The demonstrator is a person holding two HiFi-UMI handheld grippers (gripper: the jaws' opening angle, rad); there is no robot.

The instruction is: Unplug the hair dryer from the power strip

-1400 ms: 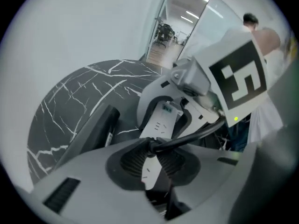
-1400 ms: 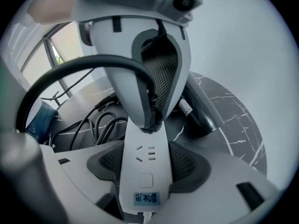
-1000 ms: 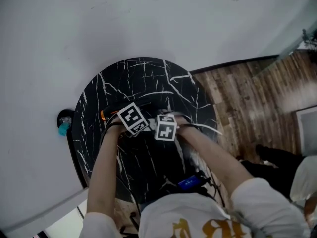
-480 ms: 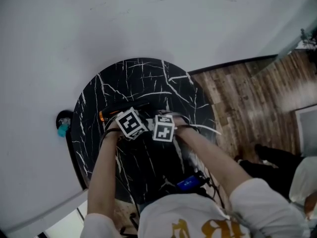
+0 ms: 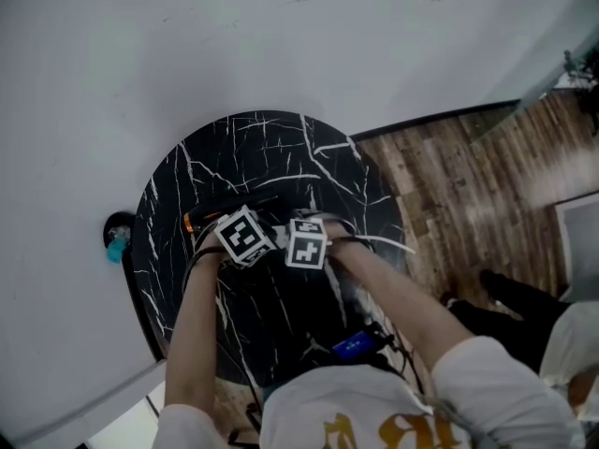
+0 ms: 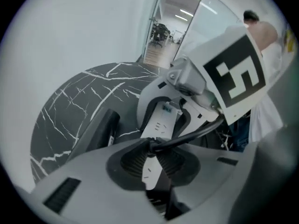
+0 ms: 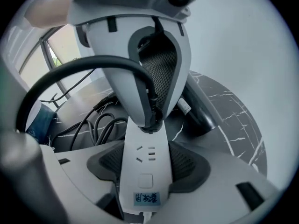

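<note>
On the round black marble table (image 5: 253, 148) lies a white power strip (image 7: 142, 171). My right gripper (image 7: 145, 164) is shut on its switch end, one pad on each long side. The hair dryer's black plug (image 6: 152, 146) sits at the strip's face, and my left gripper (image 6: 152, 160) is shut on it from above. Its black cable (image 6: 201, 130) runs off to the right. The black hair dryer (image 7: 198, 111) lies on the table beside the strip. In the head view both marker cubes sit side by side mid-table, the left gripper (image 5: 241, 236) touching the right gripper (image 5: 307, 243).
Loose black cables (image 7: 88, 122) are coiled on the table behind the strip. A small blue and black object (image 5: 117, 244) sits off the table's left edge by the white wall. Wooden floor (image 5: 468, 176) lies to the right.
The left gripper's cube has tilted a little and drifted slightly left in the head view. The right gripper has kept still.
</note>
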